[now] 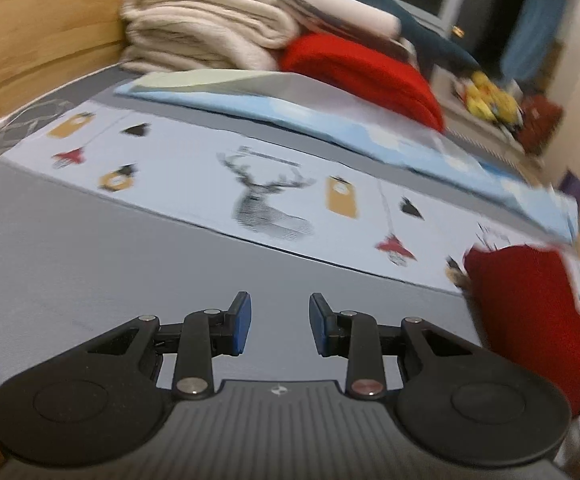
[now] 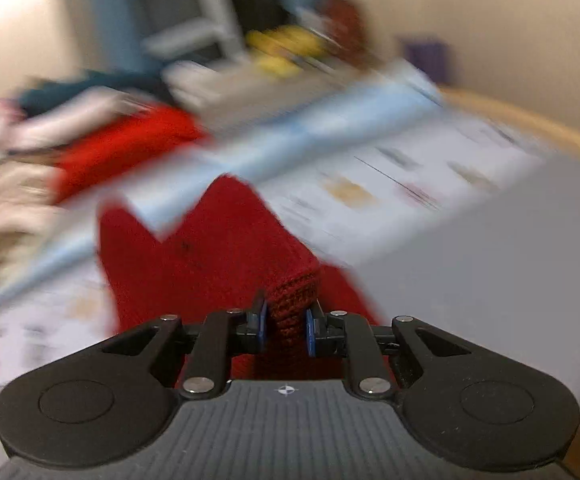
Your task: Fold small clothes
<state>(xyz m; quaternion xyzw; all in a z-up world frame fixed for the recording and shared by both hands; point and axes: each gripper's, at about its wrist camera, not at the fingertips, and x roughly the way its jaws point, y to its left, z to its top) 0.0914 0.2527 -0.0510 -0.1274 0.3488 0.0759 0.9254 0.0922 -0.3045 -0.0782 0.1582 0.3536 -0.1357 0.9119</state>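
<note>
clamping is seen at the right gripper (image 2: 286,326): its blue pads are pressed on a thick folded edge of the red knit garment (image 2: 210,248), which is bunched between the jaws and hangs forward and to the left of the tool, in front of the printed sheet (image 2: 390,200). the view is heavily blurred, so the garment's full outline cannot be told.

the left gripper (image 1: 278,326) is seen with its jaws apart and nothing between them, held over the bare grey surface (image 1: 90,260). from this tool the red knit garment (image 1: 530,320) lies to the right and slightly ahead, well apart from the fingertips, its long axis running down and to the right.

judged: the free end of the garment is nearer the left gripper's right side, so a sideways reach to the right would be called for before any fold can be squared.
</note>
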